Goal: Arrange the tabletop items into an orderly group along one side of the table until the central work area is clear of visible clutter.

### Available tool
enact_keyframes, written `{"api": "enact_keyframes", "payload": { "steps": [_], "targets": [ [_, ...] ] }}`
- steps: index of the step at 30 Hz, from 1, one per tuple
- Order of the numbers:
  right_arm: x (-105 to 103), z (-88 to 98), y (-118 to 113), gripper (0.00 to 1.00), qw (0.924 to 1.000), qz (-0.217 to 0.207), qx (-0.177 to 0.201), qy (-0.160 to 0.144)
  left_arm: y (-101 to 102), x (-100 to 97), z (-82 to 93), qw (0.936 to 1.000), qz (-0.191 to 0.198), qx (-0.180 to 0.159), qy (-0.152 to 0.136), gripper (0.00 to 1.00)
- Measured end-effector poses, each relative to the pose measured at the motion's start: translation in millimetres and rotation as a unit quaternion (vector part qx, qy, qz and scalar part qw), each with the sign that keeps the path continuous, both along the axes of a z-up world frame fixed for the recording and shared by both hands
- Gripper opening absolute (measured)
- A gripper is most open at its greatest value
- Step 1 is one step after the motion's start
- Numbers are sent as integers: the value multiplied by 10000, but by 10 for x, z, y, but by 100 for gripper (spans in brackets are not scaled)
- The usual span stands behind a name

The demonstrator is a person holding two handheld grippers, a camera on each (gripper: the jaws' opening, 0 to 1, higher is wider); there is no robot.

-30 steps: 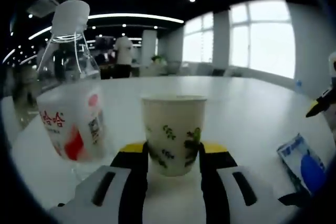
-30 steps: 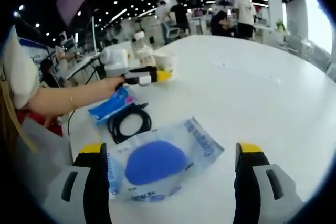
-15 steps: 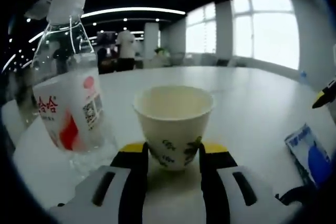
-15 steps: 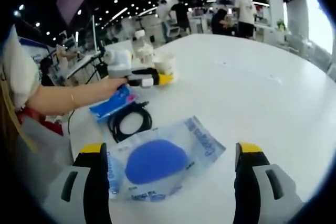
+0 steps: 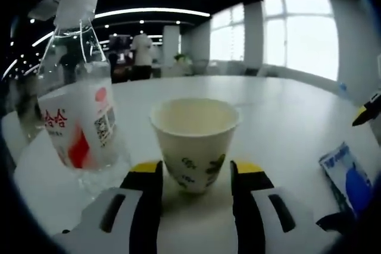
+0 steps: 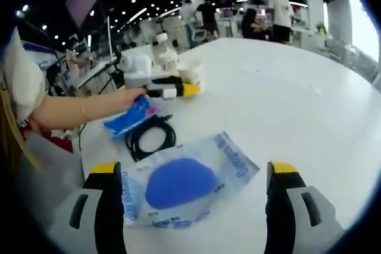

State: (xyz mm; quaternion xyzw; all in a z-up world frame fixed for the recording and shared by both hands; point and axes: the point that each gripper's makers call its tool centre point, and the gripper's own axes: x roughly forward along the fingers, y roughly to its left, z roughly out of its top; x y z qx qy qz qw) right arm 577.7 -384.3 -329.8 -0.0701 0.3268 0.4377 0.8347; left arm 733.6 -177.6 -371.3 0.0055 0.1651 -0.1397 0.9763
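Just paper cup (image 5: 194, 141) between open jaws

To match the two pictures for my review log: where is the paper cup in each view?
Left gripper view: paper cup at centre, standing between the open left gripper.
Right gripper view: paper cup upper left, far along the table, at the left gripper's yellow tips.
Shared landmark: the water bottle beside the cup.

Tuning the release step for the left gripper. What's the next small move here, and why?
Probably back the left gripper straight off. Its jaws stand open either side of the paper cup, which sits upright on the white table beside the water bottle, so it looks placed. A straight retreat should avoid knocking either.
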Motion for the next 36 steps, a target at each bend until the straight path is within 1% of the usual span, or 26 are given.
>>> {"api": "enact_keyframes", "payload": {
  "steps": [4,10,12,14,16,18,21,24,27,29,31,33,36],
  "targets": [
    [-13,3,17,99,10000,26,26,24,9,-40,25,10000,-18,-30,45,43],
    [-33,42,63,99,9999,73,143,39,-25,-157,124,9997,-188,-167,48,46],
    [-44,66,80,99,9997,96,204,39,-23,-203,134,9996,-240,-127,51,47],
    [-44,90,97,99,9996,91,267,46,-5,-239,117,9995,-304,-50,108,46],
    [-49,113,113,99,9994,100,321,36,-10,-315,139,9993,-359,-3,124,44],
    [-52,121,121,99,9994,105,343,34,-3,-366,157,9993,-360,28,120,45],
    [-55,131,129,99,9992,114,370,36,7,-422,178,9992,-390,4,121,44],
    [-57,139,134,99,9992,110,386,36,29,-452,214,9991,-410,63,52,45],
    [-60,145,139,99,9991,119,404,42,32,-489,289,9993,-375,-44,-27,44],
    [-65,150,145,99,9990,129,414,47,16,-517,322,9992,-401,31,-53,44],
    [-70,155,155,99,9990,145,432,50,21,-547,378,9992,-380,39,-129,47],
    [-79,157,164,99,9988,166,448,66,37,-571,442,9993,-328,-30,-199,49],
    [-92,163,176,99,9988,190,453,59,95,-596,538,9993,-186,-56,-330,56]
  ]
}}
